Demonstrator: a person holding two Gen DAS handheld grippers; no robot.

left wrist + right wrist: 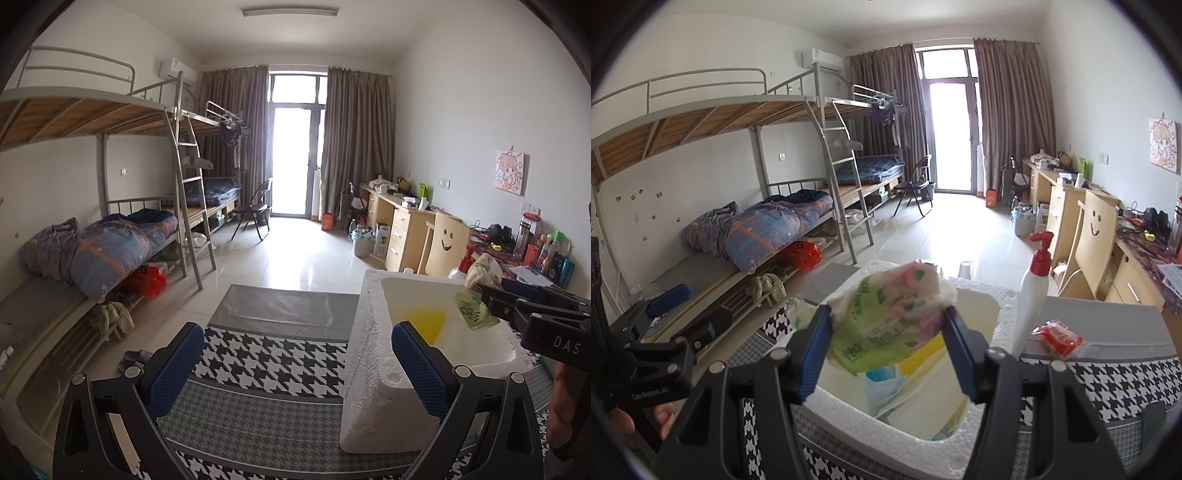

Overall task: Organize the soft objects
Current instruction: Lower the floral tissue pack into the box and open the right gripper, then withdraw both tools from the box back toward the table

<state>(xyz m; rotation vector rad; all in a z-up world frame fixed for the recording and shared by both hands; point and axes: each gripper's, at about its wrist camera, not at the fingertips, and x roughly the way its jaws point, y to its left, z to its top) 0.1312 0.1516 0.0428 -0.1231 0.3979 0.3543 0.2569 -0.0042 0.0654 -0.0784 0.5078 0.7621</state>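
Note:
My right gripper [886, 350] is shut on a soft green and pink tissue packet [886, 321], held just above a white foam box [1003, 317]. Inside the box lie a yellow item [923, 354] and a blue and white packet [886, 387]. In the left wrist view the same foam box [369, 369] stands at the right, with the green packet [472, 310] over it in the right gripper [484, 310]. My left gripper [295, 369] is open beside the box's near left corner, with nothing pressed between its pads. A yellow item [428, 321] shows in the box.
The box rests on a houndstooth cloth [266, 362]. A white pump bottle with a red top [1034, 288] and a red packet [1058, 338] sit to the right of the box. Bunk beds [110, 240] line the left wall, desks [402, 229] the right.

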